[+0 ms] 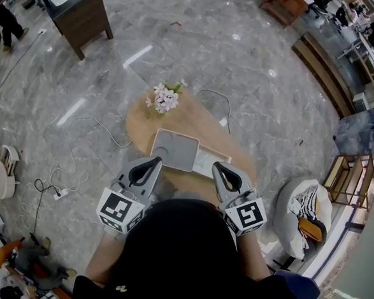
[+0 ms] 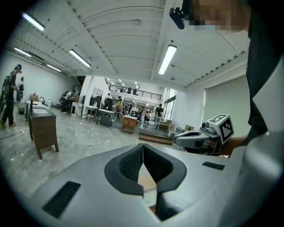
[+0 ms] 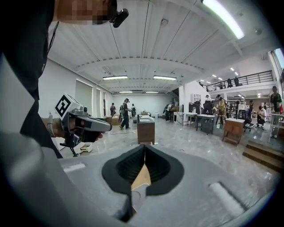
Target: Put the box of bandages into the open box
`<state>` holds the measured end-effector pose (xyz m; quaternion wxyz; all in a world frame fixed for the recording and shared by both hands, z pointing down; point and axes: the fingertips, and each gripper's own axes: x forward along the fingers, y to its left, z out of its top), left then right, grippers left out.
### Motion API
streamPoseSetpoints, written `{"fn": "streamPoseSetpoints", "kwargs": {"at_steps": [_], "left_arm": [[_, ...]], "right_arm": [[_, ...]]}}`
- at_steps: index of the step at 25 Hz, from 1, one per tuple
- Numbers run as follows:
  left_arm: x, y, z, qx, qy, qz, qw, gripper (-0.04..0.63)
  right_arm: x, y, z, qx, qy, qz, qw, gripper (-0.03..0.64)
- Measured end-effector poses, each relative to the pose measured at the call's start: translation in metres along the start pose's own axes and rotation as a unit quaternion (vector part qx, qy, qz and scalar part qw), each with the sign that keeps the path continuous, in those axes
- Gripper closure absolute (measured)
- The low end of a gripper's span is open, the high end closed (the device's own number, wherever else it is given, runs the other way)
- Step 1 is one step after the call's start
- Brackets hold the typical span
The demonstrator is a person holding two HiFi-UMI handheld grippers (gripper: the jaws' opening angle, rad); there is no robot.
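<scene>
Large open-plan hall, part studio, part home-furniture mock-up. Polished grey marble floor (image 1: 201,44) with a trailing power strip (image 1: 60,193). High white vaulted ceiling (image 2: 115,40) lined with long strip lights (image 2: 167,59). Upper gallery behind a dark railing (image 3: 248,77). Scattered domestic pieces: dark vanity cabinet (image 1: 79,7) with basin, oval wooden table (image 1: 141,126) bearing flowers (image 1: 165,98). Desks and standing people (image 2: 119,104) further back.
</scene>
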<state>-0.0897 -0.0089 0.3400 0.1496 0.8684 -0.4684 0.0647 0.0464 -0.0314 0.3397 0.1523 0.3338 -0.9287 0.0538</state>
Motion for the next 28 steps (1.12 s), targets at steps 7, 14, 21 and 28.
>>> {"fn": "streamPoseSetpoints", "kwargs": {"at_steps": [7,14,21,28], "left_arm": [[0.0,-0.001,-0.005,0.001,0.005,0.001,1.0,0.584],[0.001,-0.004,-0.007,0.001,0.009,0.001,1.0,0.584],[0.003,-0.005,-0.009,0.0,0.01,0.0,1.0,0.584],[0.007,-0.011,-0.013,0.0,0.013,-0.002,0.9999,0.584]], "right_arm": [[0.0,-0.002,-0.01,0.005,0.013,-0.008,1.0,0.618],[-0.002,-0.002,-0.015,0.013,0.015,-0.001,1.0,0.618],[-0.001,-0.002,-0.017,0.013,0.017,-0.001,1.0,0.618],[-0.006,-0.004,-0.019,0.014,0.02,-0.001,1.0,0.618]]}}
